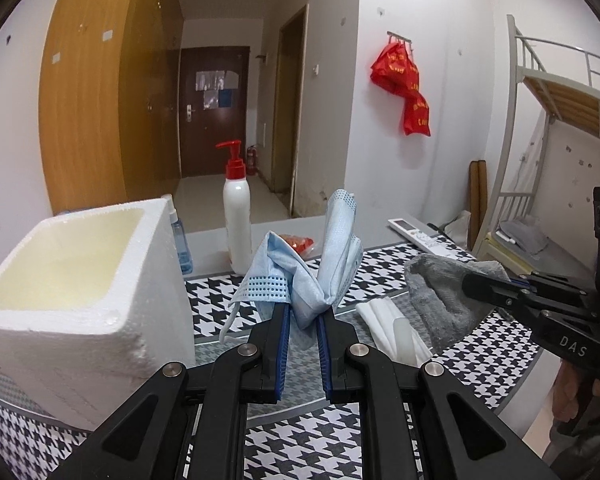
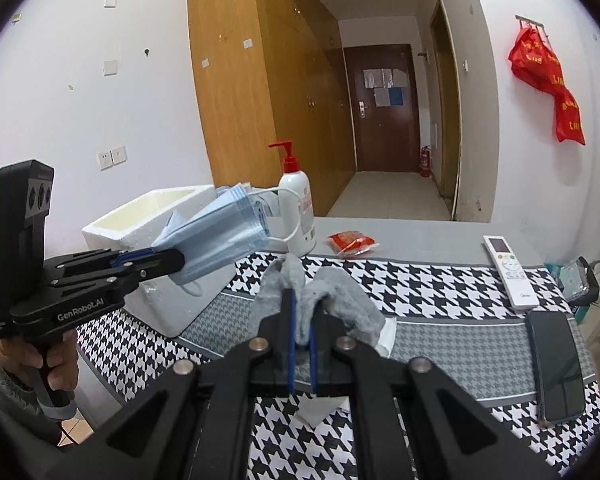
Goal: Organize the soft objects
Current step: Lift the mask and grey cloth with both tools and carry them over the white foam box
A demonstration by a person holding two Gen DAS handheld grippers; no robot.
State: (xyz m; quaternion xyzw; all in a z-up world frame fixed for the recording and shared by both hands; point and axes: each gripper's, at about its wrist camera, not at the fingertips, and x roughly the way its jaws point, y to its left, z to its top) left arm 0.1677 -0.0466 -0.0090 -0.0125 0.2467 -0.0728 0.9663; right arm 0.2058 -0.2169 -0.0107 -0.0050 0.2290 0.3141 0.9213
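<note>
Left gripper (image 1: 302,316) pinches blue masks (image 1: 300,276) (bunched above fingertips).

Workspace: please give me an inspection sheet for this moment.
Surface: houndstooth cloth on the table.
Job's things: blue masks and grey cloth, both lifted; foam box open; white cloth lying flat.
Clutter: pump bottle, red packet, remote, phone.
Grippers: left gripper shut on masks; right gripper shut on grey cloth.
Cables: nothing seen.
Surroundings: wardrobe, door, bunk bed.
</note>
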